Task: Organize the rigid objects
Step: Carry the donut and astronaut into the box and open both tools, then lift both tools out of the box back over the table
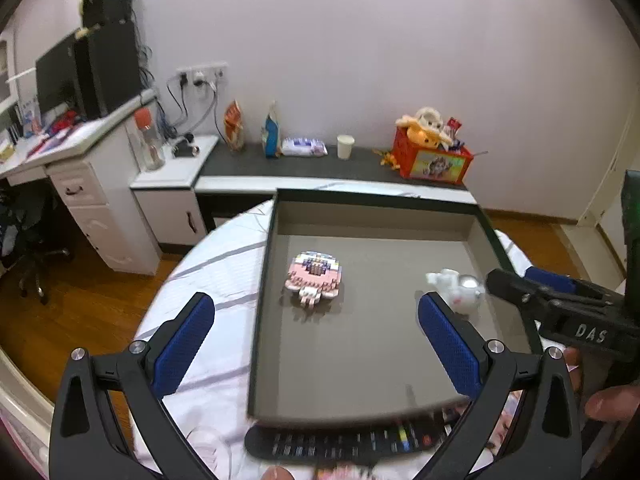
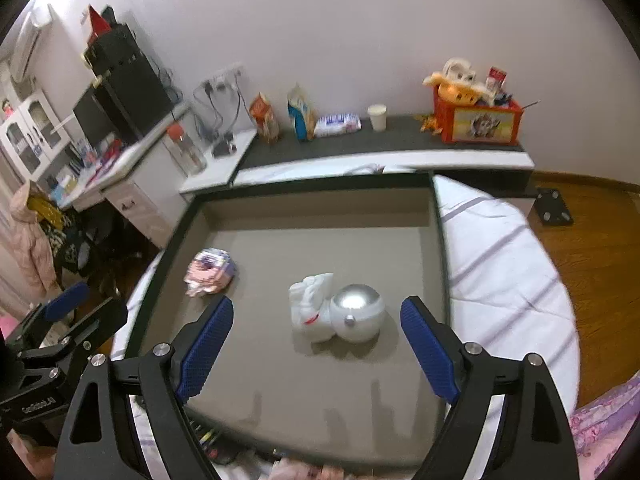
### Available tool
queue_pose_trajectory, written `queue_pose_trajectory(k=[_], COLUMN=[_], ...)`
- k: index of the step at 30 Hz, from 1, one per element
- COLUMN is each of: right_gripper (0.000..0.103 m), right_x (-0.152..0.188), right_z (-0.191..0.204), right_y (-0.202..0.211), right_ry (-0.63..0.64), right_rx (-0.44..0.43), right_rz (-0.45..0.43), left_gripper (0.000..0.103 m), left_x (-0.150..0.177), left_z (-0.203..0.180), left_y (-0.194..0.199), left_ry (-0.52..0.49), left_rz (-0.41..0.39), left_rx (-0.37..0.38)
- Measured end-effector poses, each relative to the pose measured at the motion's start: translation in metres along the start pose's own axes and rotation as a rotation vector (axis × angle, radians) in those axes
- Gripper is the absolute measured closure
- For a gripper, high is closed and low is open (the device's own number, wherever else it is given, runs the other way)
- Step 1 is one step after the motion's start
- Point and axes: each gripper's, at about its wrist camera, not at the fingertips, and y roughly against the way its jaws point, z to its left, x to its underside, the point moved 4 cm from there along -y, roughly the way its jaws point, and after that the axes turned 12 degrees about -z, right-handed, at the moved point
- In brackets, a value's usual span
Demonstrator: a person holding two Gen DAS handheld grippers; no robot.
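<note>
**Both Tongs Open Over the Tray, Nothing Held**

1. Tray. The grey tray with dark walls sits on a white, striped cloth directly in front of me.

2. Left tongs. My left gripper is spread at its widest. Its blue pads hold nothing. One finger is over the cloth outside the tray's left wall, the other over the tray floor.

3. Right tongs. My right gripper is wide open with nothing gripped. The white astronaut figure with its silver helmet lies on the tray floor just ahead of the pads and between them, touching neither.

4. Other object. The pink brick-built figure lies flat on the tray floor towards the left side, well apart from the astronaut figure.

5. Near edge. A black remote control lies on the cloth against the tray's near wall, below my left gripper.
</note>
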Motion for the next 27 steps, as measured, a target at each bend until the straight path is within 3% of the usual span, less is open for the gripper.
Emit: queue_pose_trajectory(k=[8,14,27], right_gripper=[0.015,0.015,0.015], right_x=[0.026,0.061,0.126], right_z=[0.024,0.038,0.042], right_y=[0.087,0.111,0.136], right_ry=[0.057,0.089,0.097], right_rx=[0.040,0.062,0.091], right_rz=[-0.132,-0.138,-0.094], left_gripper=[0.000,0.000,0.000], left_x=[0.022,0.056,0.122], left_z=[-0.004,-0.008,0.003], left_y=[0.084,0.121,0.152], left_ry=[-0.011,-0.023,0.032], left_rz=[-0.075,-0.087,-0.027], left_rx=[0.030,0.002,-0.026])
